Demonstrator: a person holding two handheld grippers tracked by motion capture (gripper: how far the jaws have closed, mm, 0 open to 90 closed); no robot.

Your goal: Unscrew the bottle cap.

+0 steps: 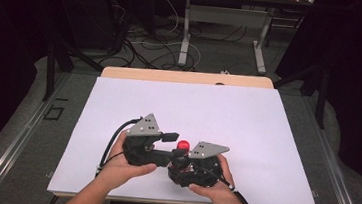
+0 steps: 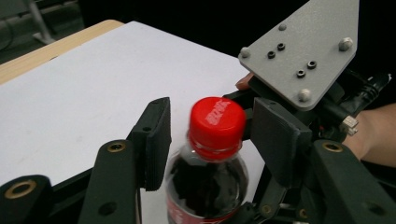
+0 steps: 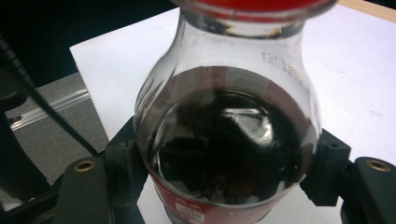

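Left claw (image 1: 169, 137): held in the left hand (image 1: 123, 164) near the front edge of the desk (image 1: 247, 118), a little left of centre. In the left gripper view its two black pads (image 2: 156, 140) stand on either side of the red cap (image 2: 217, 122) of the bottle (image 2: 208, 186). A gap shows between the left pad and the cap; the right pad sits close behind the cap, and contact there cannot be told. Reading: released around the cap, not pressing.

Bottle: upright between the two hands, close to the front edge. In the high view its cap (image 1: 183, 145) shows as a red dot. Clear shoulder, dark drink inside, red label band low on the body.

Right claw (image 3: 224, 186): held in the right hand (image 1: 216, 183), just right of the bottle. In the right gripper view both pads press the bottle (image 3: 224, 154) at its widest part, just above the label. Reading: clenched on the bottle.

Open room: the white sheet covering the desk is bare to the left, to the right and across the whole far half. The wooden rim of the desk shows along the far edge. The hands work close to the front edge, with little margin there.

Writing: white characters on the cap top, blurred and not readable. A printed code on the clear shoulder (image 3: 278, 60), too faint to read with certainty. Small white print on the red label (image 3: 189, 210), not legible.
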